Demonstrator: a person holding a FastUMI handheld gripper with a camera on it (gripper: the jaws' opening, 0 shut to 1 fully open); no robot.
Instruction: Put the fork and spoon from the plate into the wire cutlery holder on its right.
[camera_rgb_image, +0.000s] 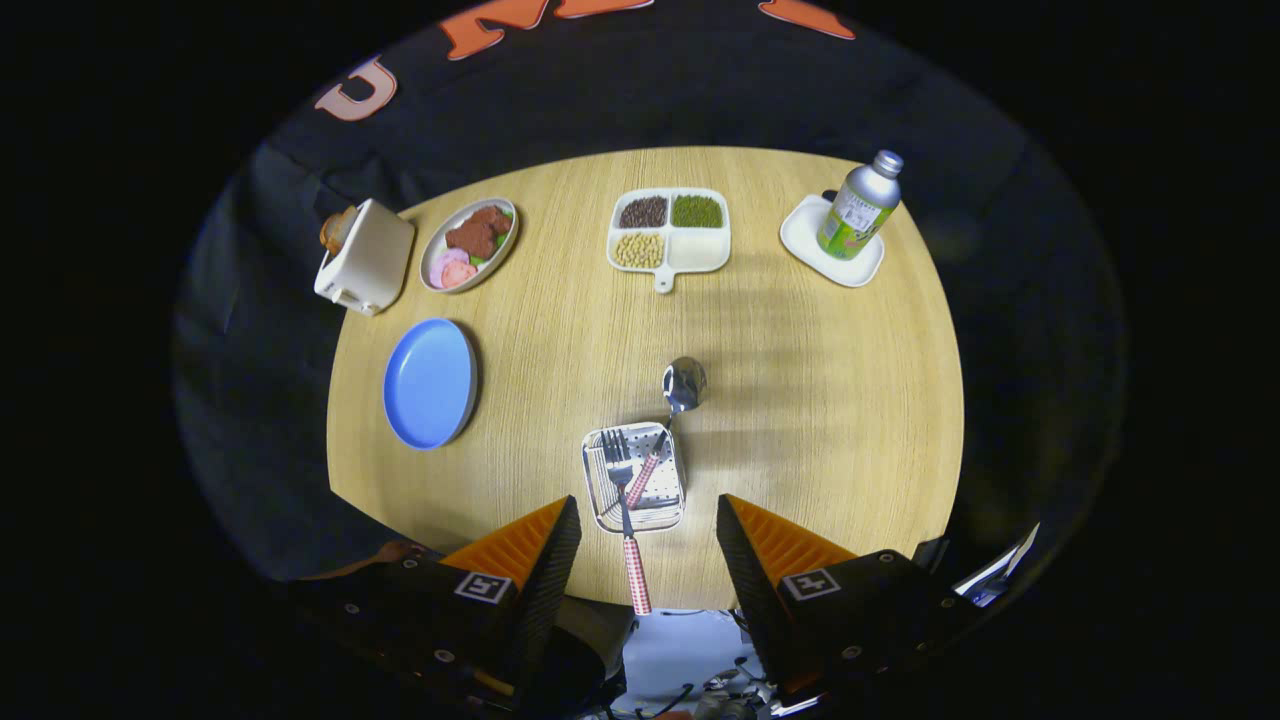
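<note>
We see the gripper (648, 545) with its fingers spread apart and holding nothing, at the bottom centre of the frame. Just ahead of them, lower centre, both the fork (622, 490) and the spoon (676, 398) already lie in the wire cutlery holder (634, 478). The blue plate (430, 383), left of the holder, is bare. The fork's handle sticks out toward us between the fingers, and the spoon's bowl overhangs the far rim. We judge that a careless withdrawal could catch that handle and tip the holder.
</note>
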